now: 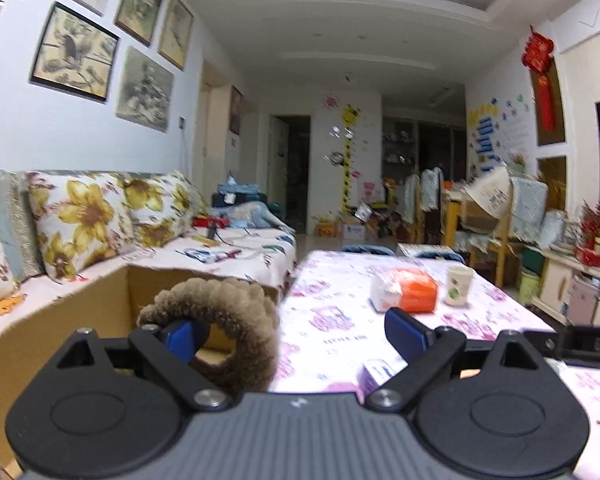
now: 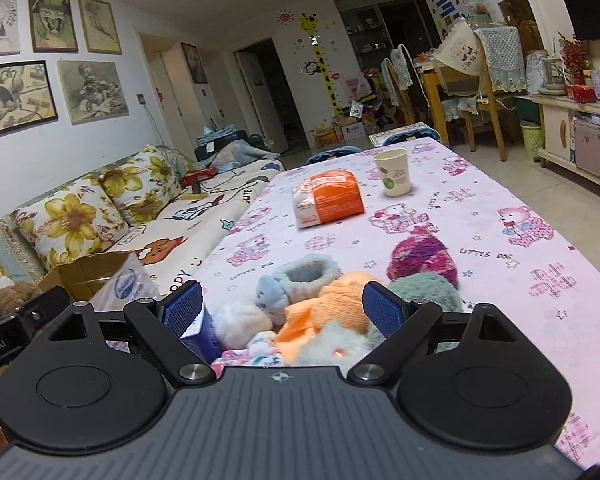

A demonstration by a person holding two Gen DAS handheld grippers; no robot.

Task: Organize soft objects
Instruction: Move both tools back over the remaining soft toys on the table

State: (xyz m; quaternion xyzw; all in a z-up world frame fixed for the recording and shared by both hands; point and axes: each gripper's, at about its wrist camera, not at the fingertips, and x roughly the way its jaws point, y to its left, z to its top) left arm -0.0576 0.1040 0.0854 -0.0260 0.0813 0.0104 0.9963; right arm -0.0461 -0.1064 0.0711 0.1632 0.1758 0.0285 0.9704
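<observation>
Brown fuzzy ring (image 1: 224,320) hooked over left finger of left gripper (image 1: 296,330), jaws spread wide, ring hanging above open cardboard box (image 1: 60,320) beside table edge. Right gripper (image 2: 282,306) also spread wide, gripping nothing, hovering over pile of soft objects (image 2: 300,316) on pink printed tablecloth (image 2: 500,248): orange knit, grey-blue slipper, white fluff. Magenta knit hat (image 2: 422,254) just beyond pile. Farther along: orange tissue pack (image 2: 328,200), paper cup (image 2: 392,174). Floral-cushioned sofa (image 2: 112,208) left of table.
</observation>
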